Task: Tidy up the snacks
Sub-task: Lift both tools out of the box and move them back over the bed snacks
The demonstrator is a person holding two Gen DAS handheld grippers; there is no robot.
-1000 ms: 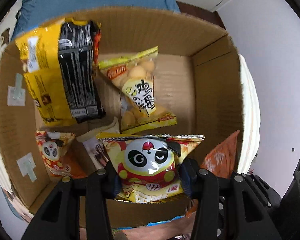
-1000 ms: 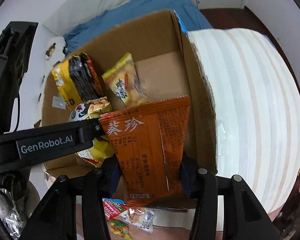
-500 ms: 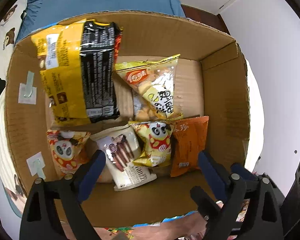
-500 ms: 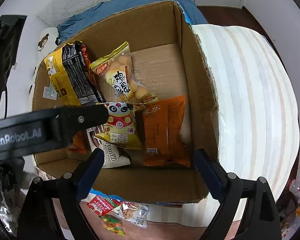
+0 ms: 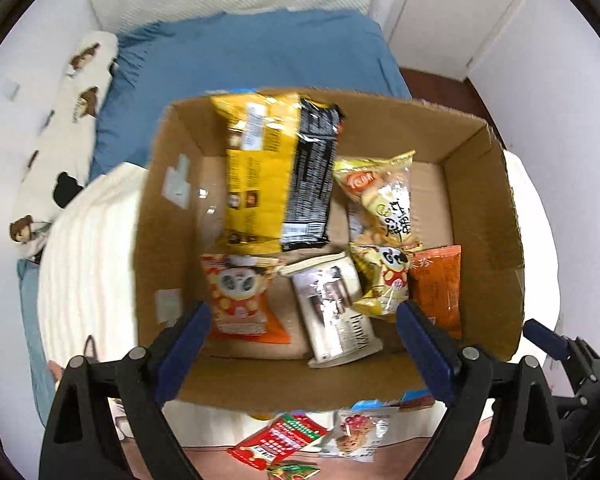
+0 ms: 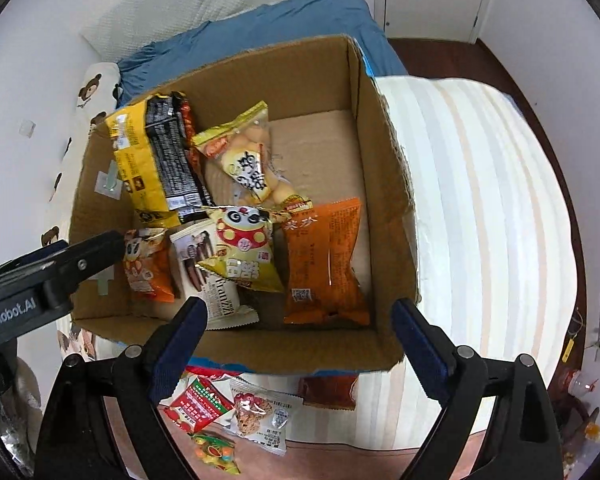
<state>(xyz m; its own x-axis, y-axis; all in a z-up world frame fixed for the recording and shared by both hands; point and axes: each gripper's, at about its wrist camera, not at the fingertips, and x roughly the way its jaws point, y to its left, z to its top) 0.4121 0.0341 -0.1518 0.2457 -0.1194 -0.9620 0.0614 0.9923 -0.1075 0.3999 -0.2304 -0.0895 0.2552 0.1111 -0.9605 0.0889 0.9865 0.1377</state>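
Note:
A cardboard box (image 5: 484,216) (image 6: 384,184) stands on the bed with several snack packs inside. The yellow panda pack (image 5: 384,280) (image 6: 244,252) lies near the front, beside the orange pack (image 5: 436,284) (image 6: 324,260). A white biscuit-stick pack (image 5: 336,308) (image 6: 208,276), an orange panda pack (image 5: 240,296) and a large yellow-and-black bag (image 5: 276,172) (image 6: 156,160) lie there too. My left gripper (image 5: 302,334) hangs open above the box's front wall, holding nothing. My right gripper (image 6: 298,330) is open and empty over the same wall. The left gripper's finger (image 6: 80,256) juts in at the right view's left side.
Loose snack packets (image 5: 280,440) (image 6: 260,412) lie on the bed in front of the box. A striped cream blanket (image 6: 480,208) covers the bed to the right, a blue sheet (image 5: 240,56) lies behind. A bear-print pillow (image 5: 64,136) is at the left.
Both grippers opened and dropped their packs: the yellow panda pack and the orange pack now lie in the box. Both grippers rose and drew back, so more of the room shows.

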